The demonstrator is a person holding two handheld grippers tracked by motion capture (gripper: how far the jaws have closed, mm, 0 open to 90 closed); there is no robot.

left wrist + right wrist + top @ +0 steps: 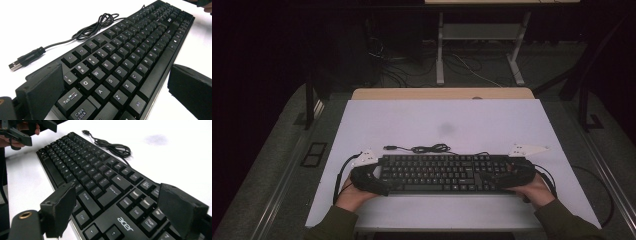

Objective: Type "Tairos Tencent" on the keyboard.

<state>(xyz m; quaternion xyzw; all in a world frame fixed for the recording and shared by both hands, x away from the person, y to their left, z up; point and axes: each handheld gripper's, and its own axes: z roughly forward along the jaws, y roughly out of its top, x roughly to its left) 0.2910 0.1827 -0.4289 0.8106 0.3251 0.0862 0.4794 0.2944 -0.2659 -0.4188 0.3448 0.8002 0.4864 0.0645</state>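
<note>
One keyboard (439,173), two grippers (371,179).

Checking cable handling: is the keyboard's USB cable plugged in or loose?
Loose. The USB plug lies bare on the white table, and the cable sits bunched behind the keyboard.

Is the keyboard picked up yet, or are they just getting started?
Just starting. Done: the left gripper and right gripper have each reached one end of the black Acer keyboard. In hand: both sets of jaws stand open astride its ends, not yet clamped. Left: closing and lifting, since the keyboard lies flat on the white table, its USB cable loose behind.
</note>
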